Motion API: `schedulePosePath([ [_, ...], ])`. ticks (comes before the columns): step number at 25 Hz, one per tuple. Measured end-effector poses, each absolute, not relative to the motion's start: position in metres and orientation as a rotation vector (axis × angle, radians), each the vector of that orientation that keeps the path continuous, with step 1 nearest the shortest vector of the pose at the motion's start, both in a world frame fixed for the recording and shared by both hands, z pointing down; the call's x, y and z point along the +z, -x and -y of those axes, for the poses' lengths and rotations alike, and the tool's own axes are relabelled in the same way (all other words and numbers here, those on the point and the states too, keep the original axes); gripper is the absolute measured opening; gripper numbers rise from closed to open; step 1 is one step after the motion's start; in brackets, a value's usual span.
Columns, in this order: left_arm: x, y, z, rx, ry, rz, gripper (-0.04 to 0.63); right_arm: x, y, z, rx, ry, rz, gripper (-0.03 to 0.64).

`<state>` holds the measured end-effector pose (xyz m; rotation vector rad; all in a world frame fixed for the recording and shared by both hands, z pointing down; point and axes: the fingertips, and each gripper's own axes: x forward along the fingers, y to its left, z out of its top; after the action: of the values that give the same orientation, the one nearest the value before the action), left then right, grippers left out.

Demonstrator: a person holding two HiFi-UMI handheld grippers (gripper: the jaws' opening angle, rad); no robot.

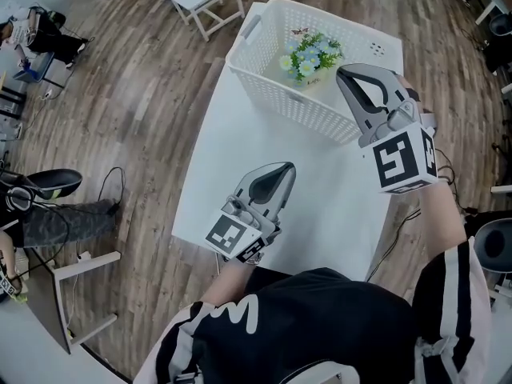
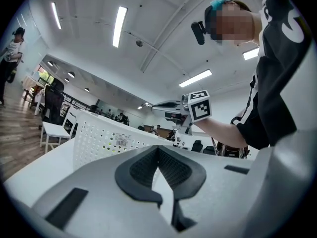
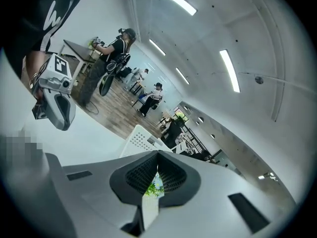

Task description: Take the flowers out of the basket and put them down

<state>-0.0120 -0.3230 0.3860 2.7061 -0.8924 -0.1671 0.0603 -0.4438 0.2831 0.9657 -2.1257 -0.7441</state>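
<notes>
Flowers (image 1: 310,54) sit in basket (image 1: 276,94) at 12 o'clock; right gripper (image 1: 346,77) and left gripper (image 1: 282,173) closed, empty; right must open, reach in.

No legible text, barcode sticker (image 2: 122,142) on white basket (image 2: 94,144) too small to read

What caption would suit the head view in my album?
Left claw and right claw, both shut, over a white table; the flowers sit in the basket near the right claw.
</notes>
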Motion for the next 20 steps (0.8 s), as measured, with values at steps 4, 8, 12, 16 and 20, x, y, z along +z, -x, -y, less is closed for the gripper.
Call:
schedulePosePath([
  [4,0.391,0.012,0.324,-0.165,-2.690,0.898,0.003,0.279,-0.066,0.466,-0.719,-0.954,2.171,0.017],
  [8,0.393,0.015,0.327,-0.175,-2.676,0.916,0.003,0.290,-0.073,0.492,-0.660,-0.917,2.213,0.017],
  [12,0.404,0.019,0.326,-0.152,-2.651,0.933,0.003,0.311,-0.079,0.517,-0.660,-0.867,2.176,0.017],
  [16,0.408,0.021,0.326,-0.149,-2.631,0.945,0.003,0.326,-0.073,0.524,-0.710,-0.798,2.127,0.017],
  [20,0.412,0.016,0.324,-0.137,-2.631,0.931,0.003,0.343,-0.066,0.526,-0.747,-0.701,2.098,0.017],
])
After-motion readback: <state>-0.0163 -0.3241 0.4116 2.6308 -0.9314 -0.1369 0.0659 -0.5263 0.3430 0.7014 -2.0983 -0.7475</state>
